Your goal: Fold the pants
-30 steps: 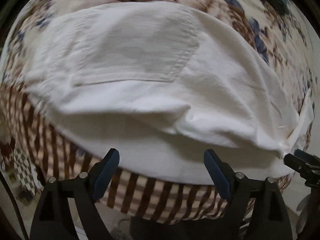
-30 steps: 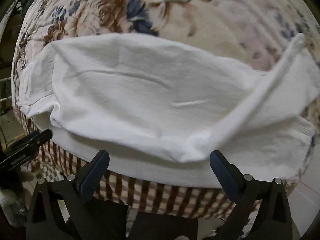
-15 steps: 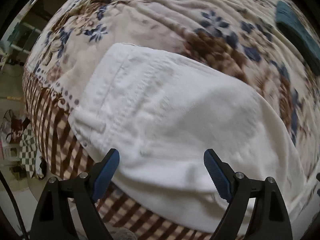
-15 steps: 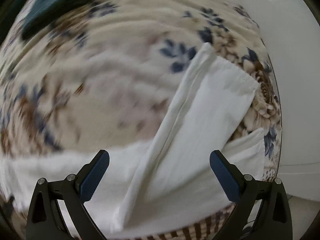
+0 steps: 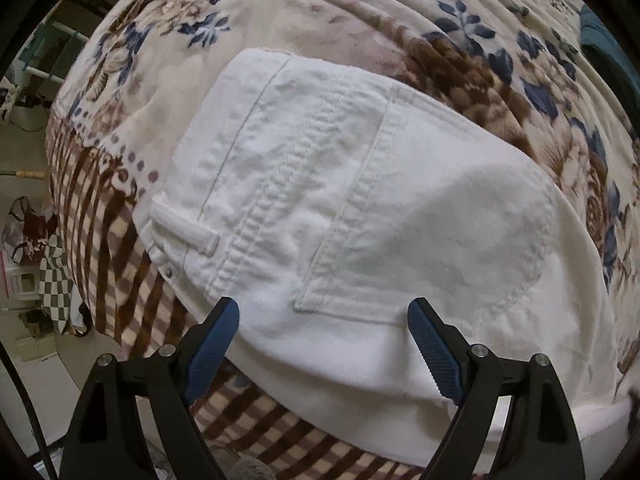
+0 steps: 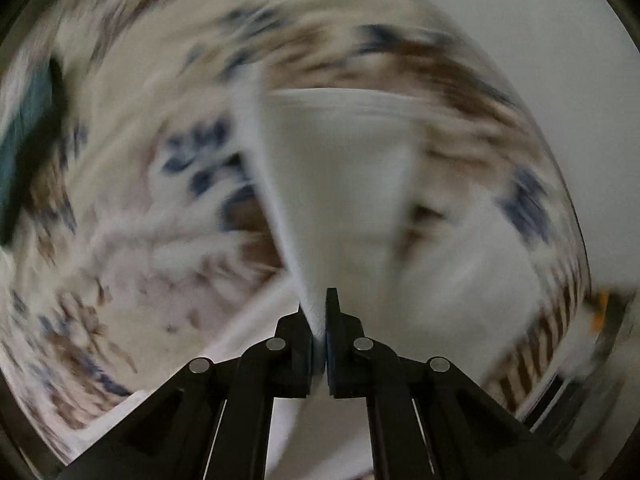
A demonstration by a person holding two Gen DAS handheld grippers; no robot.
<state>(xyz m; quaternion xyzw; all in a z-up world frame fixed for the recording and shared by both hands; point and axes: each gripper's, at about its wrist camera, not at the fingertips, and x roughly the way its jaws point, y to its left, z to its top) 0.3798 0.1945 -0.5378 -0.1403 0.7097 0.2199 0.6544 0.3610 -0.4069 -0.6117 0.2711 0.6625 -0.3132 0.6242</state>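
White pants lie on a floral blanket on a bed. The left wrist view shows the waistband end with a belt loop and a back pocket. My left gripper is open, its blue pads just above the pants' near edge below the pocket. In the blurred right wrist view, my right gripper is shut on the edge of a pant leg, which stretches away from the jaws over the blanket.
The blanket's brown checked border hangs over the bed's near edge. A teal item lies at the far right of the bed, also at the left in the right wrist view. Clutter sits on the floor at left.
My right gripper swung to the pant leg end and closed on its edge. My left gripper swung left to the waistband end and stayed open.
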